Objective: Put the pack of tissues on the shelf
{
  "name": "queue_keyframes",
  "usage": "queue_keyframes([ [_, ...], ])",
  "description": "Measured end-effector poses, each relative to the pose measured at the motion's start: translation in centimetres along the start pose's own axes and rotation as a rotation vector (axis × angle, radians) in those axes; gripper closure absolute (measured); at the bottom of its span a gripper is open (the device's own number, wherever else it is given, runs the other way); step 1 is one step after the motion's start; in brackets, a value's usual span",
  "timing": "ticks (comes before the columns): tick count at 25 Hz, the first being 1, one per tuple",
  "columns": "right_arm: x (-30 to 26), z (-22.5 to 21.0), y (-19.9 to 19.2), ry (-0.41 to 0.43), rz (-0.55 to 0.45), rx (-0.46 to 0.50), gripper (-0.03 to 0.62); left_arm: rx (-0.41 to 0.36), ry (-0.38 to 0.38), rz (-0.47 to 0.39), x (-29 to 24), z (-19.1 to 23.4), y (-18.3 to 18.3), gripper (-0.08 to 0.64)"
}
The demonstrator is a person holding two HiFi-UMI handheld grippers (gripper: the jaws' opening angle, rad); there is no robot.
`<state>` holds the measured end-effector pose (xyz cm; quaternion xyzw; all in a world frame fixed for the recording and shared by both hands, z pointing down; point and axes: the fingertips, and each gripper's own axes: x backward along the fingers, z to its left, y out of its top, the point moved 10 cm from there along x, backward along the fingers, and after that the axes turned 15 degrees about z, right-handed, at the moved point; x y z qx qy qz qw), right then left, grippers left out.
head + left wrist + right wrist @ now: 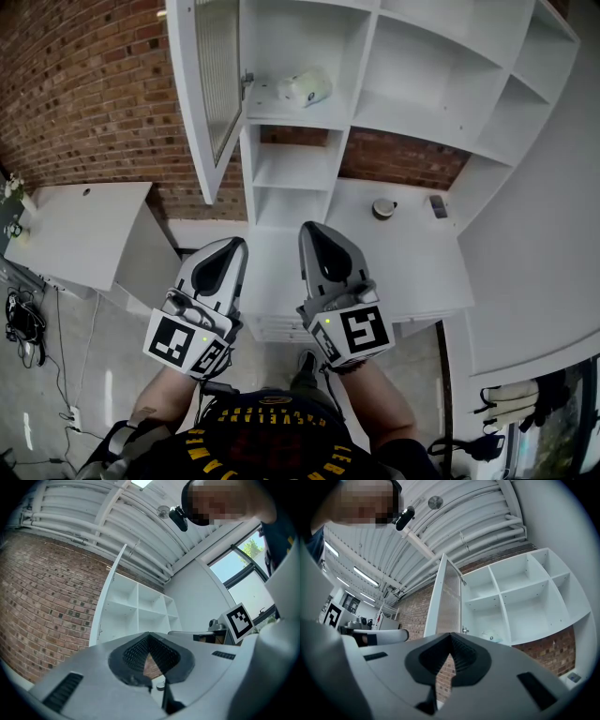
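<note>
The pack of tissues [307, 89], pale with a green spot, lies on a white shelf [281, 114] behind the open door; the right gripper view also shows the pack [490, 636] in that compartment. My left gripper [225, 247] is held low near my body, pointing up at the shelving, jaws shut with nothing in them [149, 635]. Beside it my right gripper [317, 232] points the same way, also shut and empty [450, 635]. Both grippers are well short of the shelf and the pack.
A tall white cabinet door [208, 94] with a ribbed panel stands open left of the pack. Several other cubbies hold nothing. On the white counter [412, 262] sit a small round dish [383, 207] and a dark block [438, 205]. A white desk [75, 234] is at the left, against the brick wall.
</note>
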<state>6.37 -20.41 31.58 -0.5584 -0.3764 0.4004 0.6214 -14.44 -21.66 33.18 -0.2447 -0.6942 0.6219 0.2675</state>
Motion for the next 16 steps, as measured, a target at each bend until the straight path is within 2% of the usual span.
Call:
queue_keyframes([
  [10, 0.0, 0.2, 0.2, 0.002, 0.007, -0.003, 0.597, 0.007, 0.012, -0.004, 0.5, 0.8, 0.5, 0.557],
  [16, -1.3, -0.9, 0.0, -0.009, -0.009, 0.022, 0.597, 0.002, 0.030, -0.051, -0.5, 3.1, 0.8, 0.557],
])
